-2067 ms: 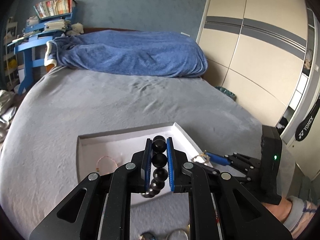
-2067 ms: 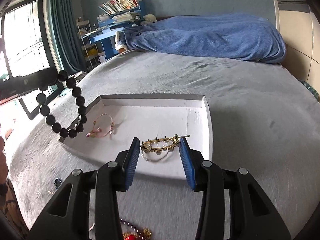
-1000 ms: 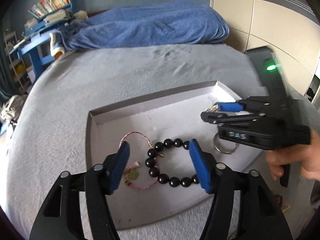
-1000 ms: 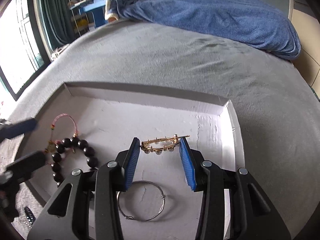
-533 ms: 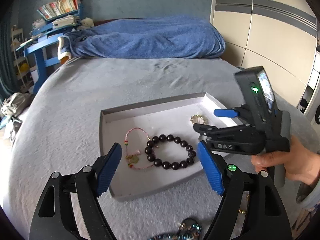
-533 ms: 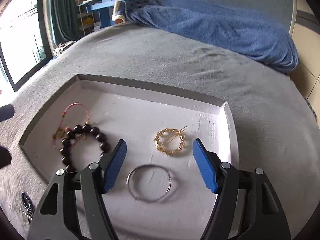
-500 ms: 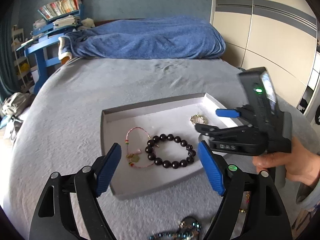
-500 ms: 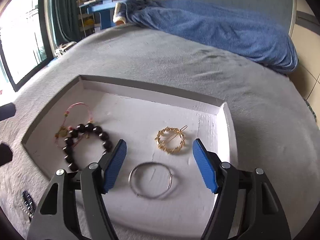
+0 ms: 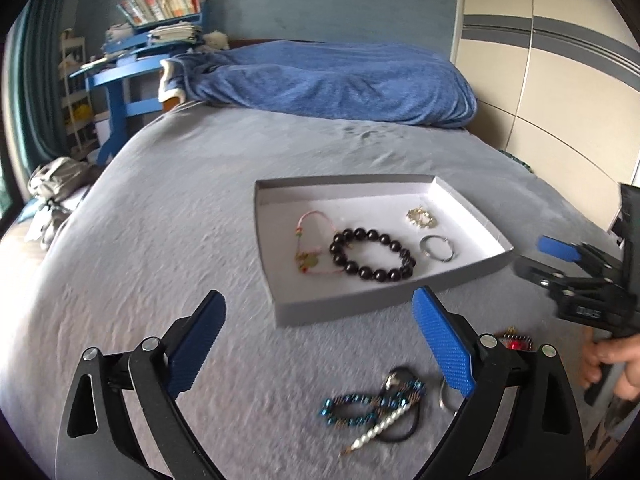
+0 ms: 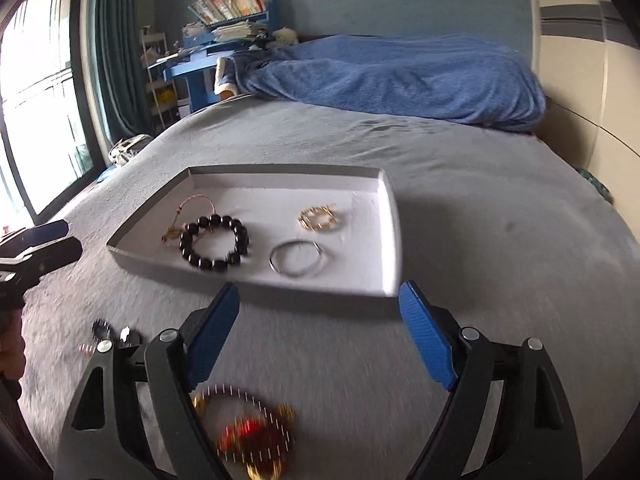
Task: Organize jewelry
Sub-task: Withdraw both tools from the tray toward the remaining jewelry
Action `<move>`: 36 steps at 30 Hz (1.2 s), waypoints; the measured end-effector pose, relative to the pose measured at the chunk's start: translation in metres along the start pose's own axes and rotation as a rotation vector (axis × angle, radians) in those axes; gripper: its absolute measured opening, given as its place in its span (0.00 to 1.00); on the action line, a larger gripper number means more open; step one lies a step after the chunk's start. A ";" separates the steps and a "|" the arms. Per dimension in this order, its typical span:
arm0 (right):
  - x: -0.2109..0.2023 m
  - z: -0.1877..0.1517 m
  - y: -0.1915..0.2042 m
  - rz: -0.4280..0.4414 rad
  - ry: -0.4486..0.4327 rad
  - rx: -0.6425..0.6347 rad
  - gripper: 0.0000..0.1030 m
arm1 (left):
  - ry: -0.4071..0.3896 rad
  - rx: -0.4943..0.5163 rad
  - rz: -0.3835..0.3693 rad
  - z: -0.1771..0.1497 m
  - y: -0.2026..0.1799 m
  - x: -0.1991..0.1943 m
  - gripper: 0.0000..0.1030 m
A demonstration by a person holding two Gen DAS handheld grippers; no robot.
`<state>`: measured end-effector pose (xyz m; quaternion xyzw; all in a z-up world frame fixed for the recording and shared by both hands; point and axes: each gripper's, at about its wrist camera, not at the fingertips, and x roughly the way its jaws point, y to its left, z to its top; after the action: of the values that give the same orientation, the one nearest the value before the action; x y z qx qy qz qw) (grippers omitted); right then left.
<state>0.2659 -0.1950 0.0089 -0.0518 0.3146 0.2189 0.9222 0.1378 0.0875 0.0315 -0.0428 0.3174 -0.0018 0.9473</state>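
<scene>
A shallow white tray [image 9: 362,304] [image 10: 390,240] lies on the grey bed. In it lie a black bead bracelet [image 9: 370,254] [image 10: 214,242], a pink cord bracelet [image 9: 310,242] [image 10: 188,214], a gold hair clip [image 9: 421,217] [image 10: 319,218] and a silver ring [image 9: 437,248] [image 10: 297,258]. My left gripper [image 9: 320,344] is open and empty, in front of the tray. A blue bead strand and a pearl hair tie [image 9: 378,408] lie below it. My right gripper [image 10: 316,332] is open and empty above a red and gold ornament [image 10: 252,436].
A blue blanket [image 9: 328,76] lies at the head of the bed. A blue desk [image 9: 120,80] stands to the left and a wardrobe [image 9: 560,80] to the right. Small dark jewelry pieces [image 10: 108,334] lie left of my right gripper.
Both grippers have pulled back from the tray and opened wider. The black bracelet and the gold clip now lie in the tray, and loose jewelry on the bed has come into view.
</scene>
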 end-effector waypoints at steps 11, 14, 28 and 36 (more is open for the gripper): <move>-0.033 -0.049 -0.013 -0.028 0.000 0.075 0.82 | 0.025 0.013 -0.002 -0.042 0.001 -0.006 0.92; -0.034 -0.058 -0.015 -0.032 0.000 0.084 0.82 | 0.027 0.014 -0.009 -0.047 -0.001 -0.006 0.92; -0.050 -0.079 -0.003 -0.006 -0.039 0.059 0.82 | 0.044 0.065 -0.040 -0.064 -0.011 -0.010 0.92; -0.050 -0.080 0.001 -0.006 -0.034 0.056 0.82 | 0.064 0.117 -0.086 -0.064 -0.022 -0.005 0.80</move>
<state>0.1858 -0.2314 -0.0242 -0.0232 0.3049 0.2082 0.9291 0.0955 0.0604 -0.0143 -0.0008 0.3448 -0.0623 0.9366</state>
